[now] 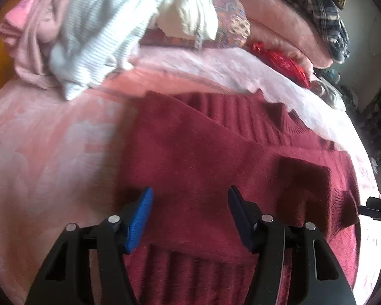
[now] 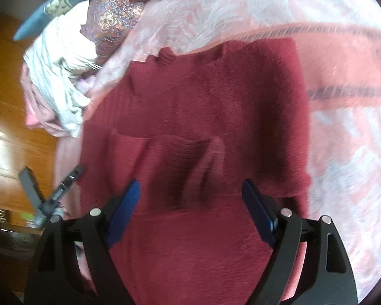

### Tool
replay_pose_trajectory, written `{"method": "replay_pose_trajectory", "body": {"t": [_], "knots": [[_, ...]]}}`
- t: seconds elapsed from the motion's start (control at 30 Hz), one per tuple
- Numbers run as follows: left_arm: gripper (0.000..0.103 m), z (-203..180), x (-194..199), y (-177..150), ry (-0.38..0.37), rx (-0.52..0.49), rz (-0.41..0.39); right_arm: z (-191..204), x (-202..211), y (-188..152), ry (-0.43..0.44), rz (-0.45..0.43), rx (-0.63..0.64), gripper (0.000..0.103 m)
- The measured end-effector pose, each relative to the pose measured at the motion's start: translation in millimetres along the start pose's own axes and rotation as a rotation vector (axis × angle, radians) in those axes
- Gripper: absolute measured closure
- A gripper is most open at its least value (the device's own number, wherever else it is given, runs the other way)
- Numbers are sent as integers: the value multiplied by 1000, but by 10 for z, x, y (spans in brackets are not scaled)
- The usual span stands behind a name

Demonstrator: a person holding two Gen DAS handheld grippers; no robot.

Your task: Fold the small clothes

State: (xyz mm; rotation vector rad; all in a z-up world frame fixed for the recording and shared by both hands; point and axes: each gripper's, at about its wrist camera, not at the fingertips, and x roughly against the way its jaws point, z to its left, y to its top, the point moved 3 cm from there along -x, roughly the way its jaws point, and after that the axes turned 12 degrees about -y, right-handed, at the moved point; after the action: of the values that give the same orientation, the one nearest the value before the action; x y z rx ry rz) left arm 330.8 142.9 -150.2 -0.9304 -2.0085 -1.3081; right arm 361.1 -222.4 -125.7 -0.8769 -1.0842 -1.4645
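A dark red knitted sweater [image 1: 203, 152] lies spread on the pink patterned bed cover [image 1: 50, 139], with a sleeve folded across its body. My left gripper [image 1: 190, 195] is open and empty, hovering over the sweater's lower part. In the right wrist view the same sweater [image 2: 203, 101] fills the middle. My right gripper [image 2: 190, 190] is open and empty above a folded ribbed part of it. The left gripper [image 2: 50, 190] shows at the left edge of the right wrist view. The right gripper's tip [image 1: 376, 208] shows at the right edge of the left wrist view.
A heap of clothes, striped white [image 1: 101, 33] and pale pink [image 1: 30, 38], lies at the bed's far left. Patterned cushions [image 1: 231, 17], a red item [image 1: 279, 58], a pink blanket [image 1: 279, 20] and a plaid garment [image 1: 322, 12] sit behind. Wooden floor [image 2: 7, 101] lies beside the bed.
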Motion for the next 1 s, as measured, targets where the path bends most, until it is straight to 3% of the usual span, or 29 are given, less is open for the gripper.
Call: {"method": "replay_pose_trajectory", "body": {"t": [0.13, 0.2, 0.3, 0.43, 0.57, 0.7, 1.0], "knots": [[41, 81, 58, 29, 29, 7, -20, 18, -142, -31, -87, 23, 20, 23], [41, 103, 50, 54, 34, 13, -19, 48, -207, -41, -96, 30, 42, 29], [40, 123, 52, 89, 38, 23, -27, 151, -233, -11, -104, 7, 84, 49], [34, 183, 138, 161, 43, 43, -55, 350, -282, -45, -132, -4, 175, 97], [33, 271, 245, 208, 55, 59, -98, 376, 12, -3, -112, -101, 219, 98], [33, 343, 285, 195, 61, 73, -111, 131, 421, 256, -89, -256, 121, 98], [30, 268, 4, 68, 112, 10, -36, -172, -205, 261, -208, -123, 97, 97]]}}
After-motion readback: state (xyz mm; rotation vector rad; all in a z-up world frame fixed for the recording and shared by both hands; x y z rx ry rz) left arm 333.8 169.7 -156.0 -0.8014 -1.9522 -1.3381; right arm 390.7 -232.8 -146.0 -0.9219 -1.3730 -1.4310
